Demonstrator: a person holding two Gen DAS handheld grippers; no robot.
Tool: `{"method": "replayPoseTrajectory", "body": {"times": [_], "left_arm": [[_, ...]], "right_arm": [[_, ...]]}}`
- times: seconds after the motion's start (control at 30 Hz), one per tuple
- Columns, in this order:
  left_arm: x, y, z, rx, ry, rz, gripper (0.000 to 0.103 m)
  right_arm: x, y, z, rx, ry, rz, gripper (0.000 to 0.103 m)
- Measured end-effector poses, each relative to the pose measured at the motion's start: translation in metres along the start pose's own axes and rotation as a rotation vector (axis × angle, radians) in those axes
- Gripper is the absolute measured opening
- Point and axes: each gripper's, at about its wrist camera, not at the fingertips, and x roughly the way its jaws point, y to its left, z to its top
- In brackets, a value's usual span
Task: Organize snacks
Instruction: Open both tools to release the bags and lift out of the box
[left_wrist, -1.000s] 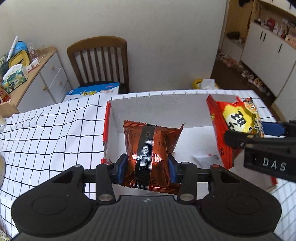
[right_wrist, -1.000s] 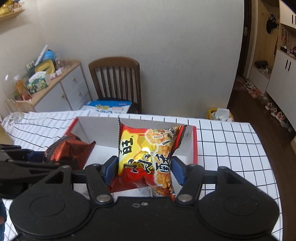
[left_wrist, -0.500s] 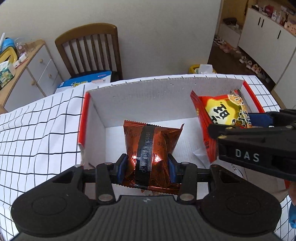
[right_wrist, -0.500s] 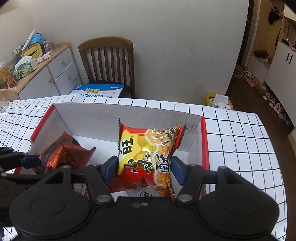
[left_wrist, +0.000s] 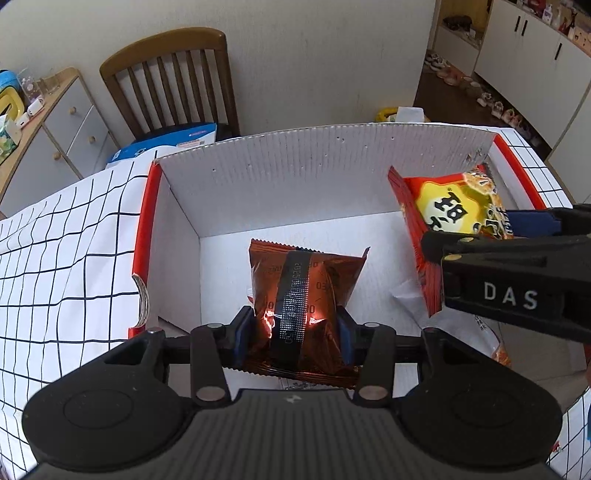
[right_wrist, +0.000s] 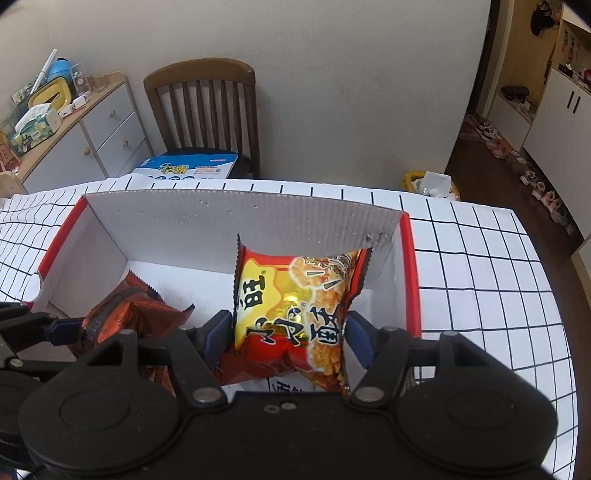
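The copper-brown foil snack packet with a dark printed seam strip (left_wrist: 303, 306) stands upright inside the white corrugated cardboard box with red outer walls (left_wrist: 314, 173), over its left half, its serrated top edge pointing toward the far wall. The left gripper (left_wrist: 295, 332) pinches this packet near its lower part: the two blue-padded fingers (left_wrist: 242, 332) press into the foil from either side, narrowed to the packet's width, and the wrapper bulges between them. Whether the packet's bottom edge touches the box floor cannot be told, since the gripper body hides it.

The red and yellow crinkled snack bag printed with rice crackers and Chinese characters (right_wrist: 295, 314) is held upright over the right half of the same box, close to the right wall. The right gripper (right_wrist: 286, 339) clamps it at the lower middle, its blue pads (right_wrist: 218, 336) pushed against both sides of the bag. In the left wrist view this bag (left_wrist: 458, 225) shows edge-on, well apart from the brown packet, with the right gripper's black body marked "DAS" beside it.

Flat printed wrappers (left_wrist: 491, 339) lie on the box floor beneath the grippers.

The box sits on a white tablecloth with a black grid (right_wrist: 480, 266). Beyond the table stands a brown wooden slat-back chair (right_wrist: 203, 110) carrying a blue and white carton (right_wrist: 188, 170), and a grey drawer cabinet with a wooden top (right_wrist: 92, 140) stands against the wall to the left.
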Motion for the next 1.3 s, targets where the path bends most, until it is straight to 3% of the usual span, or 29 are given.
{"method": "replayPoseTrajectory", "body": {"times": [0.1, 0.17, 0.73, 1.3], "left_arm": [[-0.002, 0.000, -0.001, -0.009, -0.006, -0.003, 0.049], [-0.006, 0.001, -0.001, -0.019, -0.018, -0.010, 0.058], [-0.071, 0.006, -0.017, -0.044, -0.115, -0.040, 0.059], [-0.150, 0.015, -0.057, -0.023, -0.224, -0.101, 0.060]], "right_arm": [[-0.004, -0.002, 0.000, 0.010, -0.006, 0.009, 0.076], [-0.008, -0.004, 0.000, 0.015, -0.015, 0.022, 0.082], [-0.079, -0.001, -0.009, 0.026, -0.111, 0.058, 0.083], [-0.162, 0.015, -0.039, 0.028, -0.220, 0.108, 0.091]]}}
